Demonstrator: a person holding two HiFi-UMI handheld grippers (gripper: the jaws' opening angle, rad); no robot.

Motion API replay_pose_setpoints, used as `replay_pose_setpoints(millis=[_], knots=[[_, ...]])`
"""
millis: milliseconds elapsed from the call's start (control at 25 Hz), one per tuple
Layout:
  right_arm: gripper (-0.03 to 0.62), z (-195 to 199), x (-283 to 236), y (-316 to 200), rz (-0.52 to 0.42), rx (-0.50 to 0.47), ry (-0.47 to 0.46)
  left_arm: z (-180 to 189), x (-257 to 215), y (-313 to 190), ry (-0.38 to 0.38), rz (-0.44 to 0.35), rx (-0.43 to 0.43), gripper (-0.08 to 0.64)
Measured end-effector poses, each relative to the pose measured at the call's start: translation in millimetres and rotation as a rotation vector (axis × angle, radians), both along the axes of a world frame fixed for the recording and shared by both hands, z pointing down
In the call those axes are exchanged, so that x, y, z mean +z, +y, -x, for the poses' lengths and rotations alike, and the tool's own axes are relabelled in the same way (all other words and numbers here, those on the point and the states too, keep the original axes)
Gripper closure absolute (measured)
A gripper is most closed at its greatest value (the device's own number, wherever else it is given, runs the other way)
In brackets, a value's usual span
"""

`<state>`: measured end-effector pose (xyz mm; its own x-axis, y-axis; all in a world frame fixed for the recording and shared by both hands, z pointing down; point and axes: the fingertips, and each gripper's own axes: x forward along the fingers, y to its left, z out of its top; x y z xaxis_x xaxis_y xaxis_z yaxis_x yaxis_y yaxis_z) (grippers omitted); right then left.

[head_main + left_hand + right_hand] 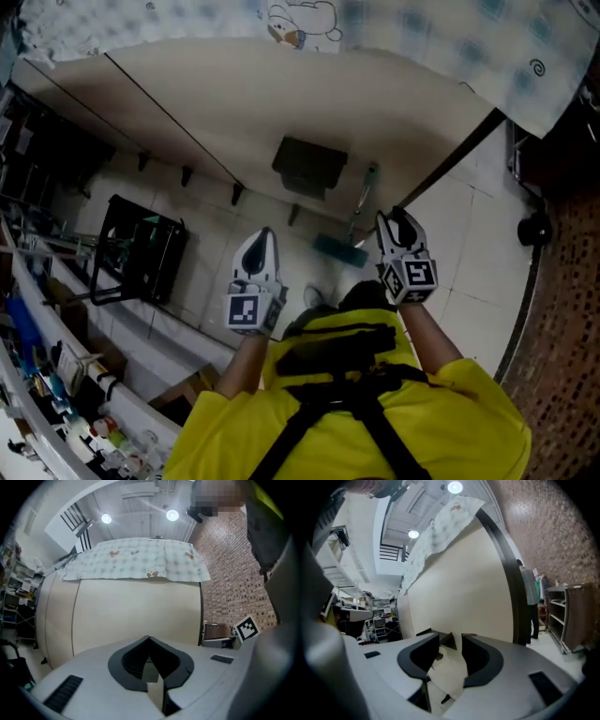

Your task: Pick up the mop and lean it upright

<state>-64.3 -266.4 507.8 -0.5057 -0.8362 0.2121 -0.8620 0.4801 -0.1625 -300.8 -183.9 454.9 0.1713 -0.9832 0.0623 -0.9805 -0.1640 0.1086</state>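
Observation:
The mop stands against the beige partition (pixel 281 103), its pale teal pole (pixel 366 192) running down to a teal head (pixel 339 250) on the tiled floor. My right gripper (pixel 396 217) hovers just right of the pole, apart from it. Its jaws stand open (pixel 457 639) with only the partition showing through the gap. My left gripper (pixel 265 234) is held up further left, away from the mop, with its jaws shut (pixel 149 639) on nothing. Neither gripper view shows the mop.
A dark box (pixel 309 167) sits against the partition just left of the mop. A black wire rack (pixel 141 248) and cluttered shelves (pixel 56 375) fill the left. A brick wall (pixel 572 309) runs along the right. A person (pixel 529 602) stands beyond the partition's edge.

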Motion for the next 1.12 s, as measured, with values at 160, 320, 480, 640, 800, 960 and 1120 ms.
replay_pose_setpoints(millis=[160, 320, 480, 640, 800, 960, 1120], knots=[[0.434, -2, 1, -1, 0.009, 0.113, -0.005, -11, 12, -30, 0.003, 0.039, 0.119, 0.557], [0.434, -9, 18, -5, 0.05, 0.178, 0.007, -27, 17, -54, -0.002, 0.061, 0.183, 0.557], [0.434, -13, 31, -20, 0.083, 0.207, 0.011, -45, 13, -68, 0.003, 0.057, 0.217, 0.557], [0.434, -9, 43, -37, 0.084, 0.226, 0.025, -49, 20, -78, 0.008, 0.089, 0.221, 0.557], [0.383, 5, 92, -78, 0.117, 0.245, 0.095, -54, 27, -80, -0.001, 0.11, 0.225, 0.557], [0.406, 17, 133, -121, 0.145, 0.297, 0.151, -50, 42, -79, 0.008, 0.168, 0.213, 0.557], [0.444, 16, 157, -141, 0.174, 0.366, 0.181, -35, 55, -76, 0.01, 0.185, 0.181, 0.557]])
